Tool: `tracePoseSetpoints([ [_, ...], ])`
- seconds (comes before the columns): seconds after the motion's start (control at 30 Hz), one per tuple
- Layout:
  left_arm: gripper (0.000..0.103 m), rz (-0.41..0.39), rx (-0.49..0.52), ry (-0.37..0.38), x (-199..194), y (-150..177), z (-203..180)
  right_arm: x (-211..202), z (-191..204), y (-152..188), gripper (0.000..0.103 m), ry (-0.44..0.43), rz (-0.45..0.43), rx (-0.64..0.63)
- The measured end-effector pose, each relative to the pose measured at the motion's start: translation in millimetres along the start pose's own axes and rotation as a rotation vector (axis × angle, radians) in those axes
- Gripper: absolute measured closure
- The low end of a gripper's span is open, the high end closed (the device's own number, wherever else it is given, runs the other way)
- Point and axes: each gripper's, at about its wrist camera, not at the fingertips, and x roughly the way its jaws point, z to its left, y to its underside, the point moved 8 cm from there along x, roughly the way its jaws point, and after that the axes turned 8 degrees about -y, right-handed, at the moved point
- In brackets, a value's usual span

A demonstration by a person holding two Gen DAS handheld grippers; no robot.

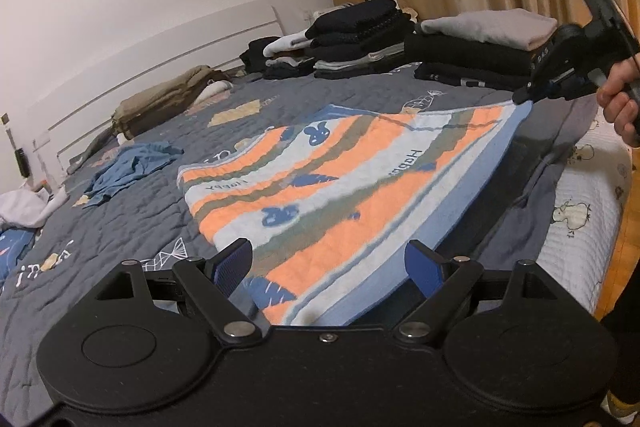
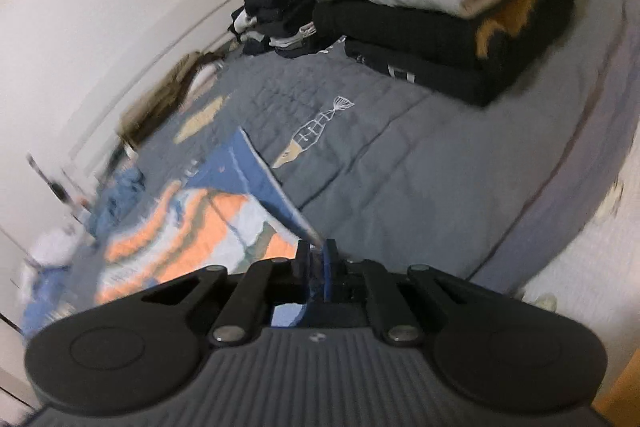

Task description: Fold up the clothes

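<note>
On grey bedspread point(image 1: 132, 211): R fingers point(image 2: 316, 255) pinch striped blanket point(image 1: 320, 187) corner; L fingers point(image 1: 236, 259) wide apart, holding nothing.

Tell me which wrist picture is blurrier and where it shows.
Right wrist view: motion-smeared, worst along the left edge over the striped towel and headboard. Left wrist view: mostly sharp; the towel's lettering reads "Happy", with fisheye bending at the edges.

A bed point(image 1: 132, 227) covered by a grey quilt. A striped orange, white and blue cloth point(image 1: 328, 187) lies ahead of the left tongs point(image 1: 332, 267); crumpled blue garment point(image 1: 128, 171) further left; folded clothes stacks point(image 1: 460, 51) beyond.
</note>
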Motion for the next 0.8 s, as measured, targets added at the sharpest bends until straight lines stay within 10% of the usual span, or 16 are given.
tracePoseSetpoints([
  [0.4, 0.020, 0.038, -0.072, 0.043, 6.9, 2.1, 15.1, 26.5, -2.2, 11.6, 0.094, 0.144, 0.069, -0.080],
  [0.8, 0.019, 0.030, -0.234, -0.015, -16.9, -20.8, 54.3, -0.3, 56.6, -7.7, 0.087, -0.010, 0.009, -0.096],
])
